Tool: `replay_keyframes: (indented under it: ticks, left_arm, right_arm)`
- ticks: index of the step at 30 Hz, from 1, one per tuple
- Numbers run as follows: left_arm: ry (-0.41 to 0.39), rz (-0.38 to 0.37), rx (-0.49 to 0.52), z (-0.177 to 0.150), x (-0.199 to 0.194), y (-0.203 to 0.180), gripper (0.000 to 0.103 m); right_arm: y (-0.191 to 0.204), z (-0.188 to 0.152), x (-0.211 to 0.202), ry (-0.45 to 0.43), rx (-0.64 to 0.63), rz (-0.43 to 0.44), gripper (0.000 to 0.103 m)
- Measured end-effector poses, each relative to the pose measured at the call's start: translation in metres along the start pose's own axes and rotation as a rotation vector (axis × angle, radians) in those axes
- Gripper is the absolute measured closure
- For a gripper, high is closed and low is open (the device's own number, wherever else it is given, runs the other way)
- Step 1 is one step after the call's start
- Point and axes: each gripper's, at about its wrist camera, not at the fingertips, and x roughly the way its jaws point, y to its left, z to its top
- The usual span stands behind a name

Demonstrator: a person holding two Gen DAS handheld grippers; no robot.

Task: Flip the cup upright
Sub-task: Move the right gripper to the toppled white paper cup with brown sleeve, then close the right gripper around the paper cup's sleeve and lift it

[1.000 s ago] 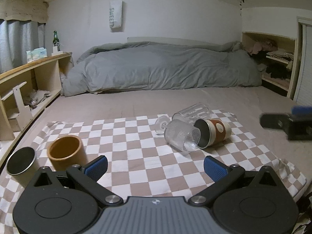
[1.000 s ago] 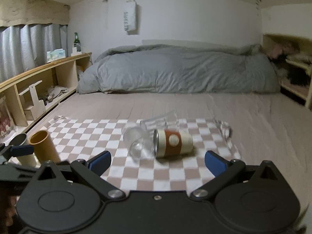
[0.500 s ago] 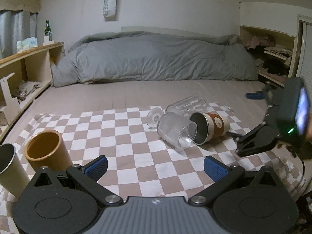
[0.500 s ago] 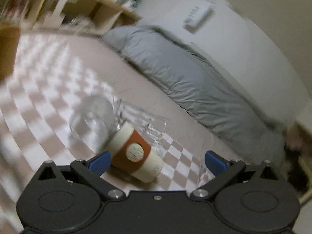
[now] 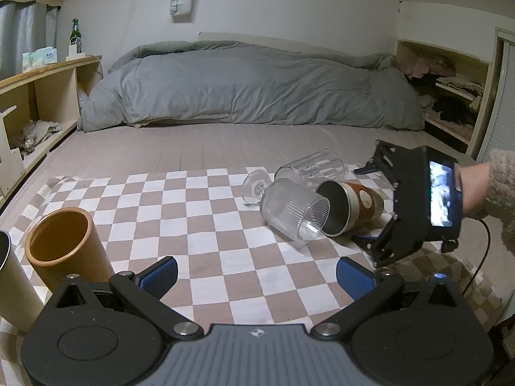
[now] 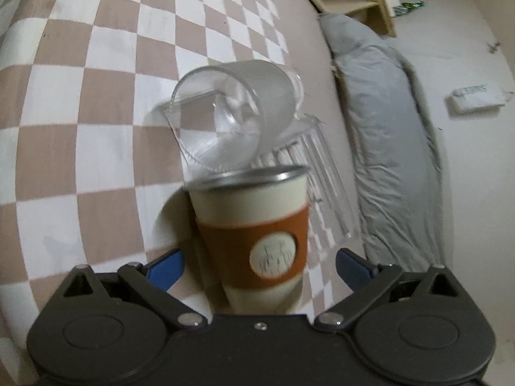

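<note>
A cream cup with a brown sleeve [image 5: 352,204] lies on its side on the checkered cloth [image 5: 206,225], its mouth toward a ribbed clear glass [image 5: 294,210] that also lies on its side. My right gripper [image 5: 365,204] is rolled sideways and open, its blue fingers on either side of the cup's base end. In the right wrist view the cup [image 6: 257,228] sits between the open fingers of my right gripper [image 6: 259,265], not pinched. My left gripper [image 5: 256,278] is open and empty above the cloth's near edge.
A second clear tumbler [image 5: 310,165] and a wine glass [image 5: 256,185] lie behind the ribbed glass. An upright orange cup [image 5: 64,244] and a cream tumbler [image 5: 9,276] stand at near left. A grey duvet [image 5: 251,83] lies at the back, with shelves [image 5: 42,96] to the left.
My right gripper has swung in and rolled sideways, closing on the brown-sleeved cup until its open fingers straddle it. The left gripper has shifted slightly; the cups have not moved.
</note>
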Motion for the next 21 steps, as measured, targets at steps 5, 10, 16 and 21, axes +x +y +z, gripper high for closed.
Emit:
replay_keyframes:
  ticks: [5,10,16,21]
  left_arm:
    - [-0.004,-0.016,-0.007,0.000,-0.004,0.001,0.000]
    - [-0.018,-0.028,-0.007,-0.001,-0.012,-0.001,0.000]
    - [-0.033,-0.037,-0.003,-0.004,-0.022,-0.004,0.000]
    - [-0.035,-0.052,0.001,-0.006,-0.028,-0.006,0.000]
  right_arm:
    - [-0.013,0.001,0.008,0.012,0.052,0.089,0.026]
    - [-0.018,0.004,0.006,0.047,0.119,0.127,0.028]
    - [-0.033,0.012,-0.015,0.153,0.368,0.284,0.028]
    - [-0.055,0.005,-0.023,0.275,0.762,0.497,0.028]
